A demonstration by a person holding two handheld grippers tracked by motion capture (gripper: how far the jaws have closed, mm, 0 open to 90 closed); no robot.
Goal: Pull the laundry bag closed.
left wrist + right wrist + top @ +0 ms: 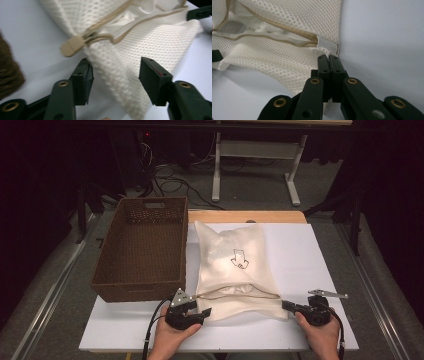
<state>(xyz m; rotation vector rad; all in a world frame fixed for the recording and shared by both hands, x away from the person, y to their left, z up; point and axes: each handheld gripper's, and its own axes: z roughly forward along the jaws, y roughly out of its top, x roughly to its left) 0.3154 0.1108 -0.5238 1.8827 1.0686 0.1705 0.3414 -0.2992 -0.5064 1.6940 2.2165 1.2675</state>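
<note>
**Obs:** High view, count for you: one mesh bag (235, 270), one woven basket (142, 247), two grippers. The bag lies flat at the centre of the white board (310, 255), its unzipped mouth toward you at 6 o'clock. The basket sits at 9 o'clock of the bag, just beside it.

**Op:** And your read on my tools?

**Obs:** Your left gripper (197, 312) is at the bag's 7 o'clock corner, jaws apart. In the left gripper view the corner mesh lies between the pads, which do not press on it. Your right gripper (290, 306) is at the 5 o'clock corner, jaws together and clamped on the bag's edge just below the zipper end (325, 45).

**Op:** Materials?

**Obs:** Bag: cream honeycomb mesh, roughly rectangular, tan zipper tape, one rounded tan zipper pull (72, 46), a small dark outline print on top, white contents inside. Basket: brown wicker, rectangular, a slot handle in the far wall.

**Op:** Surroundings?

**Obs:** The board is matte white, with a wooden strip at 12 o'clock. The room is dim: grey floor, loose cables, and one white table frame (257, 165) behind.
</note>
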